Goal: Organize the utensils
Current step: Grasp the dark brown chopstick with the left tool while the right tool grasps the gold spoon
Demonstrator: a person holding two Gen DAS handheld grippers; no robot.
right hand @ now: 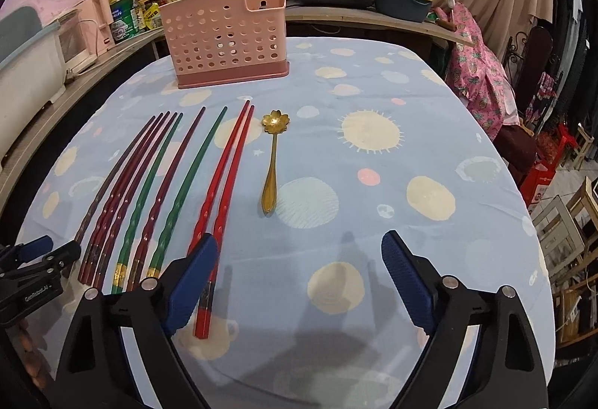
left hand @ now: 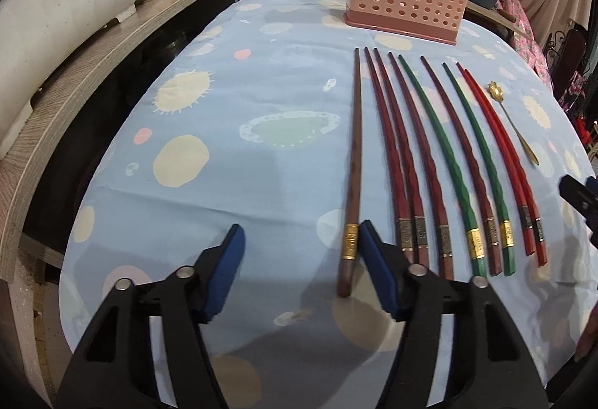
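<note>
While its pads gape, left tool [left hand: 301, 272] straddles brown chopstick [left hand: 353, 162].

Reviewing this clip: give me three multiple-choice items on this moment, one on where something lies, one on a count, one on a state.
1. Where does the gold spoon lie?
A. inside the pink holder
B. on the tablecloth, right of the red chopsticks
C. between the green chopsticks

2. How many green chopsticks are there?
A. one
B. two
C. four

3. What is the state of the left claw?
A. open, brown chopstick between its pads
B. shut on the spoon
C. open over the holder

Key:
1 B, the spoon rests on the cloth beside the red chopsticks.
2 B, two green sticks show in both views.
3 A, the brown chopstick lies flat, not yet clamped.
</note>
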